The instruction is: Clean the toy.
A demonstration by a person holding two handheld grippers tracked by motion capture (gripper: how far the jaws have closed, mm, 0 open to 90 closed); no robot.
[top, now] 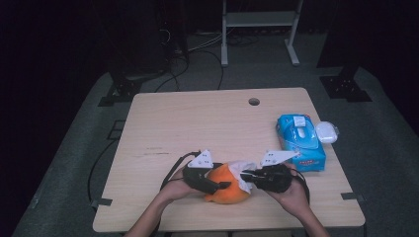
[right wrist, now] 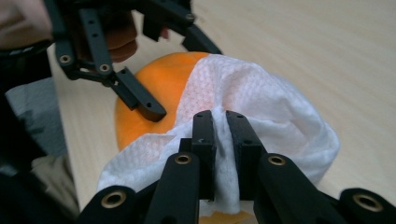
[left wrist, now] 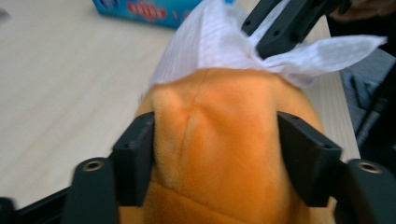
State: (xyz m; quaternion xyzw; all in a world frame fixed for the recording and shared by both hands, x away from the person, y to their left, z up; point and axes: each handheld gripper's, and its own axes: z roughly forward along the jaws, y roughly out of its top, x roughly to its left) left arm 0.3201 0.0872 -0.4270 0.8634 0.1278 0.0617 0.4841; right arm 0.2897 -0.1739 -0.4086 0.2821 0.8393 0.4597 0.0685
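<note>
An orange plush toy [top: 228,190] lies near the table's front edge, between the person's hands. My left gripper [top: 222,184] is shut on it from the left; in the left gripper view the jaws press into both sides of the plush [left wrist: 215,140]. A white wipe [top: 242,169] is draped over the toy's far right side. My right gripper [top: 246,174] is shut on that wipe, and its jaws pinch a fold of the cloth [right wrist: 261,107] against the orange plush [right wrist: 161,84]. The right gripper's jaws [left wrist: 280,28] reach in from the top of the left gripper view.
A blue pack of wipes [top: 300,142] lies to the right of the hands, with a small white lid-like object [top: 326,132] beside it. A round hole [top: 254,101] sits near the table's far edge. A metal stand [top: 259,19] is on the floor beyond.
</note>
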